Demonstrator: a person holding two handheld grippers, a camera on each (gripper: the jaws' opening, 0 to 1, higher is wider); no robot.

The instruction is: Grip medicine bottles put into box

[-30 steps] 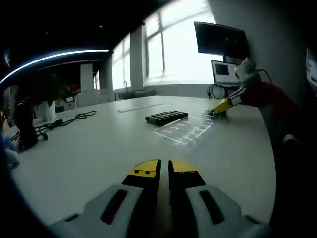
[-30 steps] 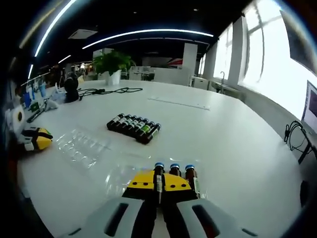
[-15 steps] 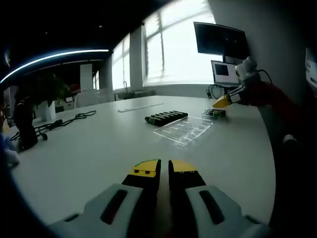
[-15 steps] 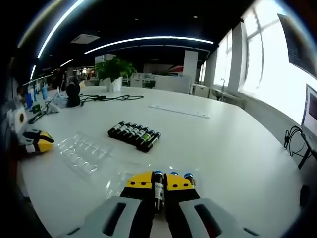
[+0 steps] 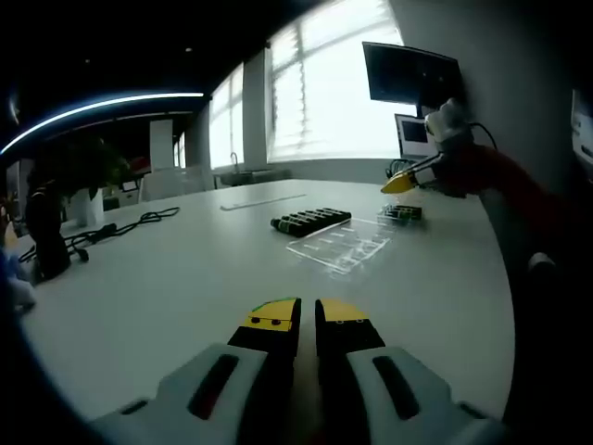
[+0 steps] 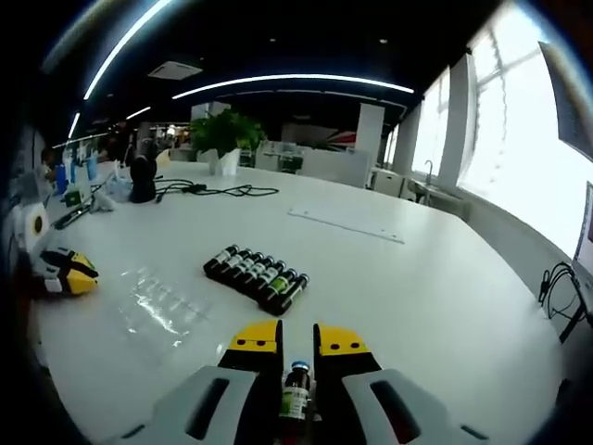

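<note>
My right gripper point(image 6: 297, 339) has its jaws apart, and a brown medicine bottle point(image 6: 296, 397) with a dark cap shows low in the gap between them. From the left gripper view, the right gripper point(image 5: 400, 184) hovers above the bottles in the clear box point(image 5: 404, 212), held by a person's hand in a red sleeve. A row of several dark bottles point(image 6: 258, 276) lies on the white table ahead, also the row point(image 5: 310, 221). My left gripper point(image 5: 307, 315) is shut on nothing, low over the table.
A clear plastic tray point(image 6: 159, 302) lies left of the row, the same tray point(image 5: 346, 244). The left gripper point(image 6: 61, 275) rests far left. A plant point(image 6: 225, 135), black cables point(image 6: 215, 191) and monitors point(image 5: 412, 76) ring the white table point(image 5: 167, 278).
My right gripper opened, rose from the box and moved forward towards the row; the bottle it held now sits low between its jaws. The left gripper has not moved.
</note>
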